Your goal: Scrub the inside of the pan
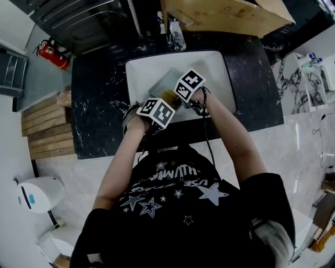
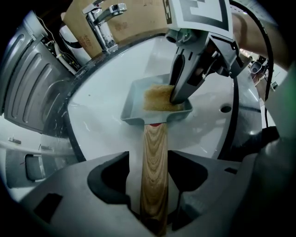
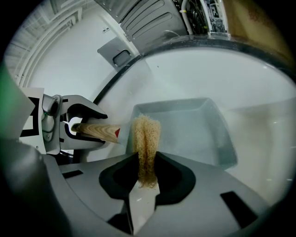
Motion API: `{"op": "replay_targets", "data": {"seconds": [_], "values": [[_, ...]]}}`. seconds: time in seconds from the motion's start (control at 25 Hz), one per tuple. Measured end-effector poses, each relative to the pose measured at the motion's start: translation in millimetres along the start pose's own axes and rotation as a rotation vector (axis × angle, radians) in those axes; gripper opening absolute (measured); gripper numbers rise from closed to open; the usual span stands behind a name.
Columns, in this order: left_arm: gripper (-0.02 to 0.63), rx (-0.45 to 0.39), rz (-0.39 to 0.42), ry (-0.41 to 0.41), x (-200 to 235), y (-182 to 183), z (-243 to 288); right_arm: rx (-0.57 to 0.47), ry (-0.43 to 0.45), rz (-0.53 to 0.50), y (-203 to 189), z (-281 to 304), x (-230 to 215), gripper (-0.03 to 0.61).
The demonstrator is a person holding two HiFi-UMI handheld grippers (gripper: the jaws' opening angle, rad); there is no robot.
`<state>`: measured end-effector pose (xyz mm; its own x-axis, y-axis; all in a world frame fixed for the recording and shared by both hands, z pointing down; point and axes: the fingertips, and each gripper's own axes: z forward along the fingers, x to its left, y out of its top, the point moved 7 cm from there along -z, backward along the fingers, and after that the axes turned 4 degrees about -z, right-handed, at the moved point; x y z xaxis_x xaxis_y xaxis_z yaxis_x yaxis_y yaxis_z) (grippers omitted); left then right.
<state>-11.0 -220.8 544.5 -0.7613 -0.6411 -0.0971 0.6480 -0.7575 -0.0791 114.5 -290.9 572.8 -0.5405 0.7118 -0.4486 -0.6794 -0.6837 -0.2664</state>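
A grey rectangular pan (image 1: 164, 82) sits in the white sink (image 1: 142, 70). In the left gripper view the pan (image 2: 133, 105) points its wooden handle (image 2: 153, 162) back between the jaws of my left gripper (image 2: 153, 187). Thin pale gaps show on both sides of the handle, so the jaws stand open around it. My right gripper (image 3: 147, 172) is shut on a tan scrub sponge (image 3: 146, 136) over the pan (image 3: 203, 132). From the left gripper view the sponge (image 2: 157, 98) rests on the pan's floor under the right gripper (image 2: 178, 96).
A chrome faucet (image 2: 104, 21) stands behind the sink, with a cardboard box (image 1: 225, 13) above it. The black marble counter (image 1: 99, 99) surrounds the sink. A ribbed grey rack (image 2: 27, 78) lies to the left. A fire extinguisher (image 1: 52, 52) and wooden boards (image 1: 47, 125) are farther left.
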Motion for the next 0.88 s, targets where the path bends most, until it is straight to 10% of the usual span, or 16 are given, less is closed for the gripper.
{"op": "replay_targets", "data": {"seconds": [0.88], "values": [[0.255,-0.355,0.047,-0.143,19,-18,-52,-0.213,-0.338,0.106,-1,-54,36,0.086]]}}
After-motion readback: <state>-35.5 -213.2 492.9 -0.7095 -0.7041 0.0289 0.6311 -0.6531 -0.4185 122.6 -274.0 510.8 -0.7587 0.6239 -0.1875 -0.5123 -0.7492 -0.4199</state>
